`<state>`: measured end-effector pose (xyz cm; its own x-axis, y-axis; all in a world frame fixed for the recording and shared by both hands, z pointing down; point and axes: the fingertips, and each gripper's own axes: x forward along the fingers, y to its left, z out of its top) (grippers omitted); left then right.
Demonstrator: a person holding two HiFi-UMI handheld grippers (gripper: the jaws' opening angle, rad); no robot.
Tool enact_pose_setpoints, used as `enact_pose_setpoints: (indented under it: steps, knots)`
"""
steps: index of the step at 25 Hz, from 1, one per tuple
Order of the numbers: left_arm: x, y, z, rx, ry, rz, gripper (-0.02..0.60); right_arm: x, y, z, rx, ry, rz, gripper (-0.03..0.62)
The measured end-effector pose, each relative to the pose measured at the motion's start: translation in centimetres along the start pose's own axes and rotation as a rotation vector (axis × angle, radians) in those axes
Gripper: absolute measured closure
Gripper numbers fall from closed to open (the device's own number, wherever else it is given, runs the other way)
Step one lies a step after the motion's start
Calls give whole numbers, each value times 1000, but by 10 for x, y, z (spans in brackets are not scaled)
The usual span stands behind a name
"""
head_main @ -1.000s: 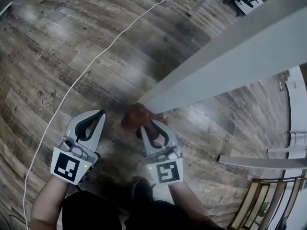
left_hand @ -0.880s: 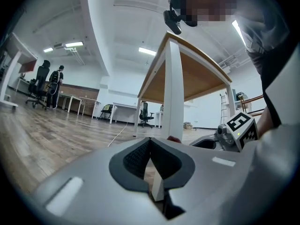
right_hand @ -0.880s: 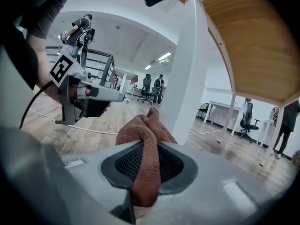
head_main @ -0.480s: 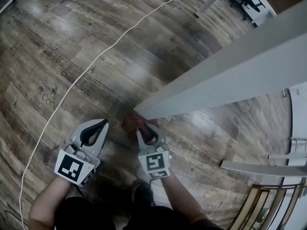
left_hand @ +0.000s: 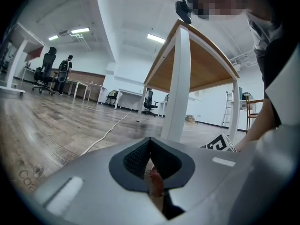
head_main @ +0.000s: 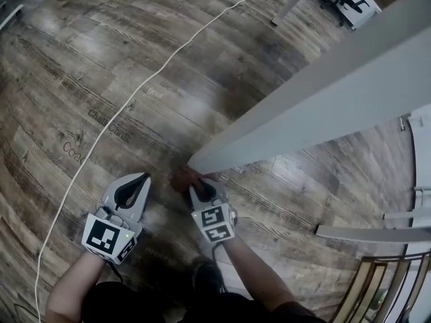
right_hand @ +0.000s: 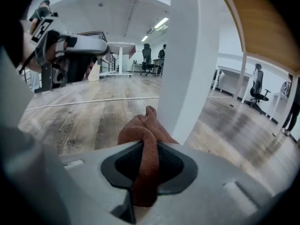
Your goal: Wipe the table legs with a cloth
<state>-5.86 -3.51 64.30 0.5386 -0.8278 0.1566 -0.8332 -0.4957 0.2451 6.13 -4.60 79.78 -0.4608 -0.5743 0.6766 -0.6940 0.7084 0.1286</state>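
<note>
A wood-plank floor (head_main: pixel 67 59) spreads across an open office, with a white cable (head_main: pixel 176 49) trailing over it at left. The left gripper (head_main: pixel 140 179) hovers low, its jaws closed together on nothing. Just beside it, the right gripper (head_main: pixel 196 186) is clamped on a rust-brown cloth (head_main: pixel 180 177). The cloth bunches ahead of the jaws, against the foot of the white table leg (head_main: pixel 296 103).

fuzzy cloth (right_hand: pixel 145 139), perhaps metal leg (right_hand: pixel 194 55), glossy wood floor (head_main: pixel 101 59).
</note>
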Motion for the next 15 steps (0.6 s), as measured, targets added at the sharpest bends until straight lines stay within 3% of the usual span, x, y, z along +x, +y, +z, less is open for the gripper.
enact_pose_setpoints:
  steps: [3, 6, 11, 15]
  knots:
    - [0, 2, 5, 17, 1, 1, 563, -18, 4, 17, -5, -66, 20, 530]
    - [6, 3, 22, 47, -21, -12, 563, -63, -5, 48, -31, -198, -3, 530]
    - [14, 15, 67, 101, -95, -8, 563, -155, -43, 127, 11, -467, -130, 530]
    - [29, 19, 118, 141, -174, -9, 563, -221, -78, 187, -19, -603, -281, 530]
